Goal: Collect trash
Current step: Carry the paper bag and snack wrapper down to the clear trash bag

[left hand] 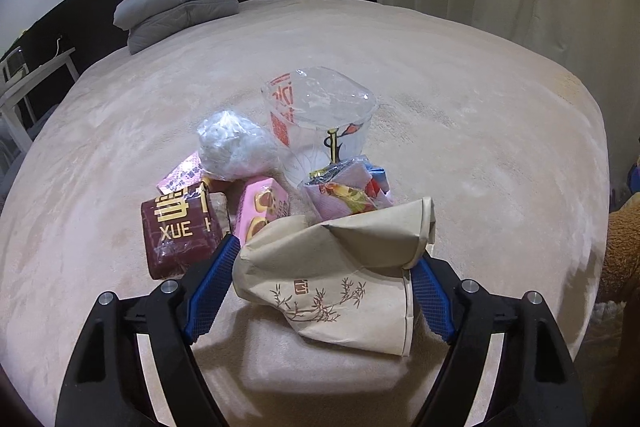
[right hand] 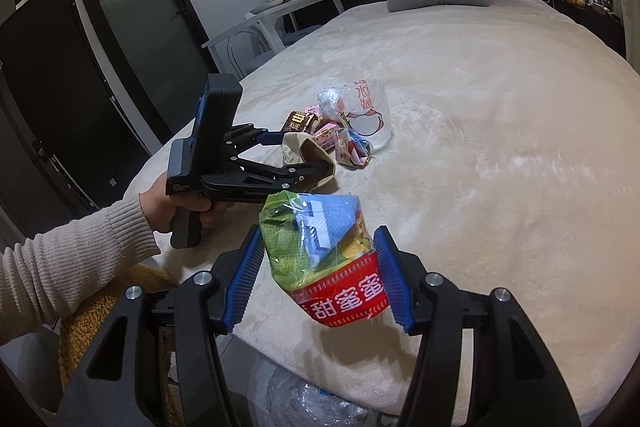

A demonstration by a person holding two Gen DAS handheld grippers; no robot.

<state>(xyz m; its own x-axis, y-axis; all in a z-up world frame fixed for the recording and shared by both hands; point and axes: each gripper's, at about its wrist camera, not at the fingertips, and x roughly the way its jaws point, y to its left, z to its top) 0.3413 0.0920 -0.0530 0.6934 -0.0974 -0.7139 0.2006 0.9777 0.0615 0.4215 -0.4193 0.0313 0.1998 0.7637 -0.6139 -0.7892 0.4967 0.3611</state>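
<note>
- The bed (left hand: 460, 115) carries everything; it is covered by a plush, pale beige blanket that reaches the near edge.
- Two grey pillows (left hand: 180, 3) lie stacked at the head end, against the dark headboard.
- A cluster of litter lies toward the near side of the bed:
- a clear plastic cup (left hand: 320, 111) with red print, on its side;
- a crumpled clear plastic bag (left hand: 234, 147), just beside the cup;
- a maroon packet (left hand: 180, 231) printed "XUE";
- a pink box (left hand: 260, 209) beside the packet;
- a pink wrapper (left hand: 180, 175) behind the packet;
- a bundle of coloured wrappers (left hand: 348, 193) by the cup's mouth;
- a crumpled brown paper cup (left hand: 336, 267) nearest the edge.
</note>
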